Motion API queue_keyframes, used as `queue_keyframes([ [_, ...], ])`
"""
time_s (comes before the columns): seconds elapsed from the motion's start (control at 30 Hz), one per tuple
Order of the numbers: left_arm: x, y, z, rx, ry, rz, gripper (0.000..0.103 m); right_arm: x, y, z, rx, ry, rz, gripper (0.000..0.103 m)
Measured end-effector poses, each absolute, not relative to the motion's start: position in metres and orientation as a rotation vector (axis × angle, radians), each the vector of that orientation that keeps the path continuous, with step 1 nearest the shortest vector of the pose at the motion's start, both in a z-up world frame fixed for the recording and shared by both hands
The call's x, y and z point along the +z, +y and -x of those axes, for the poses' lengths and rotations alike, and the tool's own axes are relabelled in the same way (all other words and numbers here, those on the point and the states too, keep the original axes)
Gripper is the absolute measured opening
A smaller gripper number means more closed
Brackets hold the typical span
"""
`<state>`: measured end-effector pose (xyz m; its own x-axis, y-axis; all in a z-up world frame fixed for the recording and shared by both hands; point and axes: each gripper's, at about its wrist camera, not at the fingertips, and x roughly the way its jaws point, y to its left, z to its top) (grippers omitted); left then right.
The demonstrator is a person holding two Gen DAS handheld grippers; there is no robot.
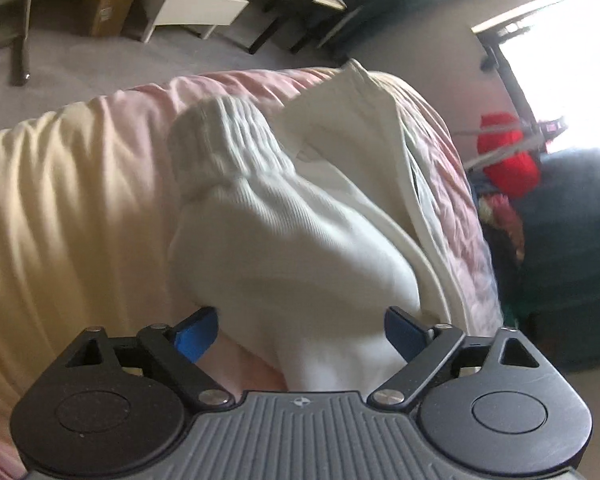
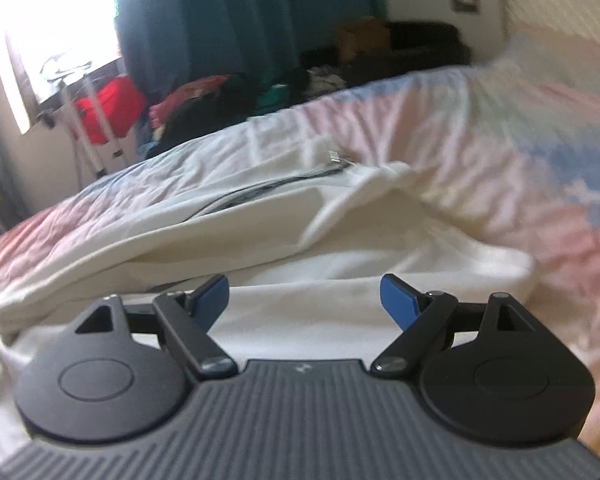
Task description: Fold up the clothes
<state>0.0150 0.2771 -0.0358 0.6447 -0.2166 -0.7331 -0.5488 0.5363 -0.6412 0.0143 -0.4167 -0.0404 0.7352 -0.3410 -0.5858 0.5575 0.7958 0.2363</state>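
Observation:
A white zip-up jacket [image 1: 300, 216] lies on the bed's pastel quilt [image 1: 60, 200]. Its sleeve with a ribbed cuff [image 1: 224, 140] is folded over the body. My left gripper [image 1: 300, 328] is open, its blue fingers [image 1: 198, 334] wide apart on either side of the sleeve fabric, which runs down between them. The right wrist view shows the same jacket [image 2: 300, 224] with its dark zipper [image 2: 276, 188] on the quilt [image 2: 500, 152]. My right gripper [image 2: 304, 296] is open just above the white fabric, holding nothing.
The bed's far edge drops to a grey carpet [image 1: 100, 60]. White drawers [image 1: 208, 0], a cardboard box [image 1: 108, 4] and dark table legs stand beyond. A clothes pile [image 2: 228, 96], a red item [image 2: 112, 108] on a rack, teal curtains [image 2: 220, 12] and a bright window lie past the bed.

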Motion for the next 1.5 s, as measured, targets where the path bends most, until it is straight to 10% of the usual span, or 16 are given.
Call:
queue_keyframes([
  [0.8,-0.060,0.291,0.009,0.385,0.744,1.086,0.097,-0.088,-0.528,0.076,-0.705,0.488,-0.891,0.084],
  [1.03,-0.070,0.288,-0.003,0.293,0.726,1.139,0.063,-0.117,-0.541,0.071,-0.651,0.488,-1.099,0.085],
  [1.23,-0.055,0.277,-0.005,0.243,0.643,1.090,0.033,-0.136,-0.550,0.049,-0.627,0.487,-1.176,0.046],
  [1.3,-0.044,0.271,-0.005,0.232,0.601,1.028,0.029,-0.139,-0.550,0.043,-0.658,0.465,-1.216,0.014],
  [1.5,-0.018,0.266,0.008,0.176,0.471,1.024,0.021,-0.097,-0.528,0.044,-0.689,0.260,-1.128,0.006],
])
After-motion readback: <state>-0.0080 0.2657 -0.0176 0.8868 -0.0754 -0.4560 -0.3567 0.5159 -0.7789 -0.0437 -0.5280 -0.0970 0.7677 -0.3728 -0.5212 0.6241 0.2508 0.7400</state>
